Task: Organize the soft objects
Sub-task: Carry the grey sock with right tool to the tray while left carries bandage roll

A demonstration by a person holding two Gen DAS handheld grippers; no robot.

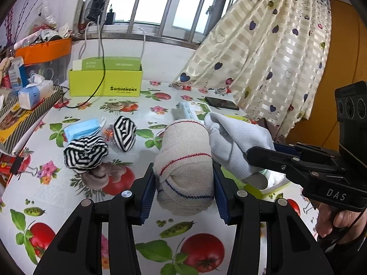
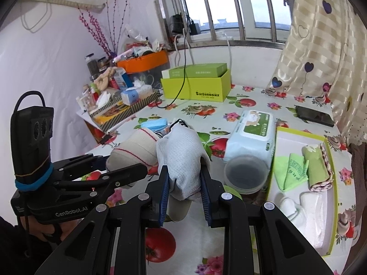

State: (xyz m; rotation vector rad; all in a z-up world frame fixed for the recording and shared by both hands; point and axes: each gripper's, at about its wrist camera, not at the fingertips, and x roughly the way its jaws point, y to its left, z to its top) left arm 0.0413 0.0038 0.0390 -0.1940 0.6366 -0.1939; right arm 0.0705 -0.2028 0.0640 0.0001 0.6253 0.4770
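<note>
Jaws clamped both sides, left gripper (image 1: 184,184) on the beige roll (image 1: 185,167), right gripper (image 2: 186,184) pinching the white sock (image 2: 183,160), which could slip free if tugged.

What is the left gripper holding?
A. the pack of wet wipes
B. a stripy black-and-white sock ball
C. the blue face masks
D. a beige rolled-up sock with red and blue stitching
D. The left gripper has its blue pads pressed on both sides of the beige rolled-up sock, lifted above the table, while both stripy sock balls lie on the tablecloth.
</note>
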